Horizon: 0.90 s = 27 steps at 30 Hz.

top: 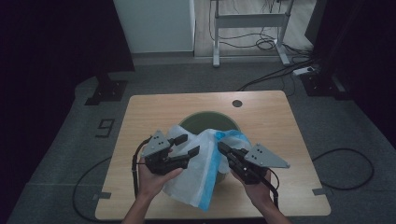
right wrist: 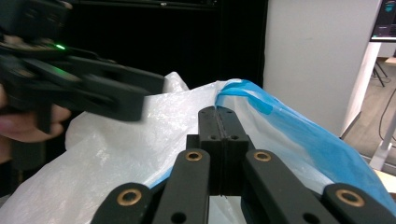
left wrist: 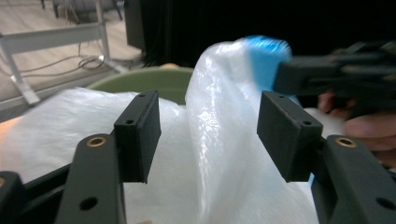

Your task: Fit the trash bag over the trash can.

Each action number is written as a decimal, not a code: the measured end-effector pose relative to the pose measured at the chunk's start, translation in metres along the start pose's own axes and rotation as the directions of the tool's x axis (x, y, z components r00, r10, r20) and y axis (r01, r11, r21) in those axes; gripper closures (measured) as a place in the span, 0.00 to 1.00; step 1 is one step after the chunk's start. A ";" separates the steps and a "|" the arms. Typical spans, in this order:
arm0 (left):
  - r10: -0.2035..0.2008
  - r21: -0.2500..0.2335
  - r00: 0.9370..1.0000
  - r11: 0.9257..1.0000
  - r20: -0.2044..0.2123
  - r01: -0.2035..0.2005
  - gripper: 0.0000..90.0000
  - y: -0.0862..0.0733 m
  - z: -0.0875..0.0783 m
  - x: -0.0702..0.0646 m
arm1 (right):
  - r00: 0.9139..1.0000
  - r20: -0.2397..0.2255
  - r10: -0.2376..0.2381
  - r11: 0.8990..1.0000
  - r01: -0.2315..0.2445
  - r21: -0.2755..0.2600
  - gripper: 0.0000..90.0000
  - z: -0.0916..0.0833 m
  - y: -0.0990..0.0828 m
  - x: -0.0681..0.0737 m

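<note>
Nearest the person's edge of the desk [top: 140, 105], the lower hem of a white plastic bag with a blue rim [top: 201, 163] droops toward the front edge, and a hand comes in on each side of it. The left gripper [top: 187, 145] sits at the bag's left side, its jaws apart at a middling width; in the left gripper view [left wrist: 208, 135] the white film rises between the two pads, but neither pad presses on it. The right gripper [top: 223, 150] is at the bag's right side, its jaws closed flat together; in the right gripper view [right wrist: 218, 122] they pinch the bag at the fold where the blue rim [right wrist: 299, 140] meets the white film. The bag [right wrist: 140, 140] is lifted into a ridge between the two grippers. Just behind the bag, partly covered by it, stands a green round bin [top: 208, 121], whose rim [left wrist: 154, 81] shows beyond the film in the left gripper view. Farther back lies the bare desk top with a dark round hole [top: 237, 103].
</note>
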State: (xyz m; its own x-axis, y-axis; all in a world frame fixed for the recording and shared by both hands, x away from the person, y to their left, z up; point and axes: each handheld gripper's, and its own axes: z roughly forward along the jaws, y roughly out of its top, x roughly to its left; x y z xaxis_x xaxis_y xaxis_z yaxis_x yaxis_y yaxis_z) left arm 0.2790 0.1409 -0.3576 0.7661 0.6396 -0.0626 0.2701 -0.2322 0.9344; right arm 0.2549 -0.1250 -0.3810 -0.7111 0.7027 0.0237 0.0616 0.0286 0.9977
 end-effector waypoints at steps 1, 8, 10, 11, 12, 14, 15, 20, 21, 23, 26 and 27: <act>0.006 0.003 1.000 1.000 -0.010 -0.006 0.59 -0.001 0.002 -0.001 | 1.000 -0.004 -0.005 1.000 0.005 -0.001 0.99 -0.001 0.000 0.001; 0.013 -0.042 1.000 0.999 0.025 -0.012 1.00 -0.002 0.001 -0.003 | 1.000 -0.015 -0.009 1.000 0.009 0.001 0.99 -0.004 -0.002 0.002; 0.011 -0.059 1.000 0.998 0.027 -0.009 1.00 -0.002 -0.001 -0.003 | 1.000 -0.018 -0.003 1.000 0.003 0.002 0.98 -0.006 -0.004 0.001; 0.004 -0.076 0.999 0.997 0.037 -0.001 1.00 -0.002 -0.004 -0.002 | 1.000 -0.019 0.001 1.000 -0.001 0.002 0.98 -0.006 -0.005 0.001; -0.010 -0.089 0.999 0.996 0.053 0.015 1.00 -0.002 -0.006 0.001 | 1.000 -0.023 0.008 1.000 -0.008 0.003 0.98 -0.007 -0.006 0.000; -0.030 -0.100 0.997 0.994 0.066 0.037 1.00 -0.002 -0.007 0.004 | 0.999 -0.028 0.017 1.000 -0.017 0.001 0.97 -0.009 -0.009 -0.002; -0.039 -0.108 0.997 0.993 0.069 0.046 1.00 -0.002 -0.008 0.006 | 0.999 -0.026 0.019 1.000 -0.019 0.004 0.97 -0.009 -0.010 -0.002; -0.074 -0.119 0.994 0.989 0.085 0.084 1.00 -0.003 -0.010 0.012 | 0.999 -0.032 0.027 1.000 -0.027 0.005 0.97 -0.010 -0.012 -0.004; -0.077 -0.120 0.993 0.989 0.086 0.087 1.00 -0.003 -0.010 0.012 | 0.999 -0.033 0.029 1.000 -0.029 0.005 0.96 -0.010 -0.012 -0.005; -0.083 -0.122 0.992 0.988 0.091 0.093 1.00 -0.003 -0.010 0.012 | 0.999 -0.033 0.031 1.000 -0.031 0.005 0.93 -0.009 -0.012 -0.004; -0.085 -0.123 0.993 0.988 0.086 0.095 1.00 -0.002 -0.009 0.013 | 0.999 -0.033 0.026 1.000 -0.026 0.003 0.87 -0.009 -0.011 -0.002; -0.086 -0.122 0.993 0.988 0.083 0.095 1.00 -0.002 -0.009 0.013 | 0.999 -0.033 0.027 1.000 -0.027 0.001 0.86 -0.009 -0.010 -0.002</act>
State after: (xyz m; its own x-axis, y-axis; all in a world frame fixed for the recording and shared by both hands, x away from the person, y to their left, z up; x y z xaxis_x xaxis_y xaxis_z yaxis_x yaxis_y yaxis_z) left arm 0.2831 0.1559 -0.3575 0.7860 0.5941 -0.1711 0.2688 -0.0791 0.9599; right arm 0.2495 -0.1329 -0.3907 -0.7318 0.6795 0.0528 0.0814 0.0103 0.9966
